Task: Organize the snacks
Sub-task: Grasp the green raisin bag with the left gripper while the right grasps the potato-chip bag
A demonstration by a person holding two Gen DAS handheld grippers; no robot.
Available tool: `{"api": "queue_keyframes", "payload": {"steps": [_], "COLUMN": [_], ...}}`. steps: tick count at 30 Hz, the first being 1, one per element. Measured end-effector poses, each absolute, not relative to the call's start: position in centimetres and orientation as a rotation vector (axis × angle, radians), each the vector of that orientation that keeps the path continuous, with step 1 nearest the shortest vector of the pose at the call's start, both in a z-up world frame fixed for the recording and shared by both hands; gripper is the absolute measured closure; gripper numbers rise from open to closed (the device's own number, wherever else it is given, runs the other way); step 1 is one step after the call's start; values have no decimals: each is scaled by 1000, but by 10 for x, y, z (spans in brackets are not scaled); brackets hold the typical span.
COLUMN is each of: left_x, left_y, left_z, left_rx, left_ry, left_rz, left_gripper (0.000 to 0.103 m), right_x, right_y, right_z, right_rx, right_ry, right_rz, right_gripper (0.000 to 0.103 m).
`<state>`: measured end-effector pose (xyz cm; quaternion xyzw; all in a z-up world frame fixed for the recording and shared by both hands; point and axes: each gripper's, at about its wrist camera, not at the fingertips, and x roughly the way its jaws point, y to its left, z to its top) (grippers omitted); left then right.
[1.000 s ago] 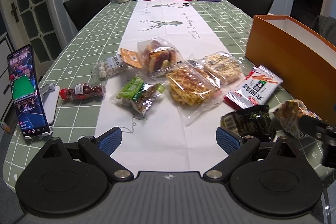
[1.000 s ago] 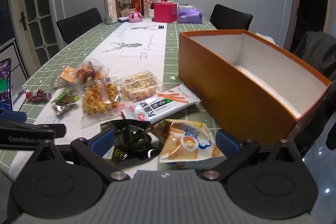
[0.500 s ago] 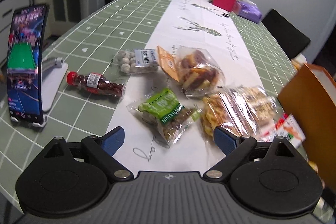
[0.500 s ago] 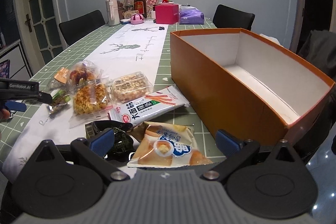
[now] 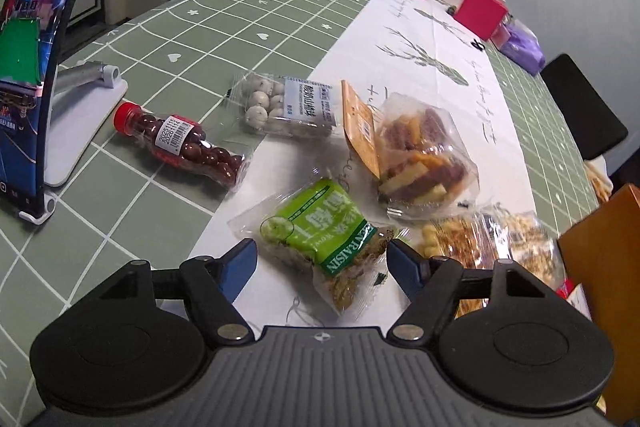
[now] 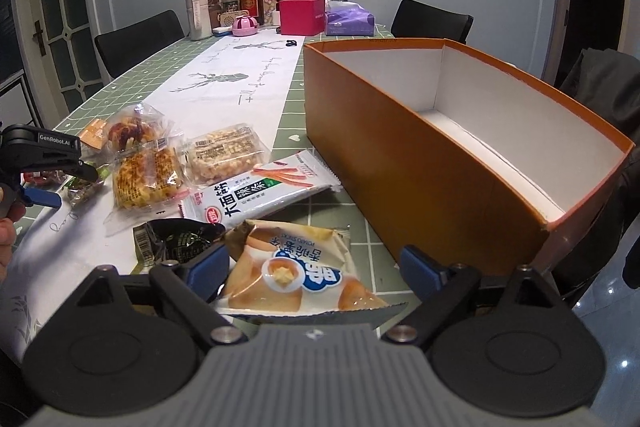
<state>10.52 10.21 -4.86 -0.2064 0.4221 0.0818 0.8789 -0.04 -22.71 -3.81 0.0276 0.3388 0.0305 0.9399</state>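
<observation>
Left hand-held gripper (image 5: 322,263) hovering over the white runner (image 5: 420,75) on the bench (image 5: 208,35), jaws spread but closing. Green raisin pack (image 5: 320,231) lying flat between the two blue pads (image 5: 240,263), near end reaching in toward the gripper body; pads not pressing on it, a gap showing each side. Red-capped bottle (image 5: 180,147) lying on its side well off to the left, pack of white balls (image 5: 288,105) beyond, bag of mixed sticks (image 5: 420,155) ahead and right. Phone (image 5: 28,75) standing on a stand at far left.

Right hand-held gripper (image 6: 316,267) jaws also spread and closing. Potato-stick bag (image 6: 292,271) lying flat between its pads, left pad just beside the bag's edge, right pad standing clear of it. Cannot tell whether the left pad is touching. Dark pack (image 6: 176,239) lying just left of that bag, partly behind the left finger. White noodle pack (image 6: 260,191) lying beyond. Orange box (image 6: 400,155) standing open, ahead and to the right, near the bag but apart.
</observation>
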Motion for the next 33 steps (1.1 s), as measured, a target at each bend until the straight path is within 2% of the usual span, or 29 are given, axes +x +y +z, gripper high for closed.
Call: {"api": "queue_keyframes", "payload": {"steps": [8,14,17,30,33], "left_x": [112,115,114,111,104], "left_y": [107,104,101,79,76], "left_z": [-50,-51,-53,-60,-62], "left_rx": [-538,-509,-459,-184,-135], "left_ry": [868,840,822,794,786], "left_rz": [190,205,197,182,157], "left_gripper": [14,13,12,12,17], "right_x": [10,21,23,26,26], "right_y": [-231,-227,-227,-225,-226], "right_z": [-44,-57,-62,-69,-69], "right_rx": [142,159,159,104,90], "right_ry": [725,765,777,767,761], "right_rz": [61,60,71,105,112], "right_gripper": [11,11,17,19,21]}}
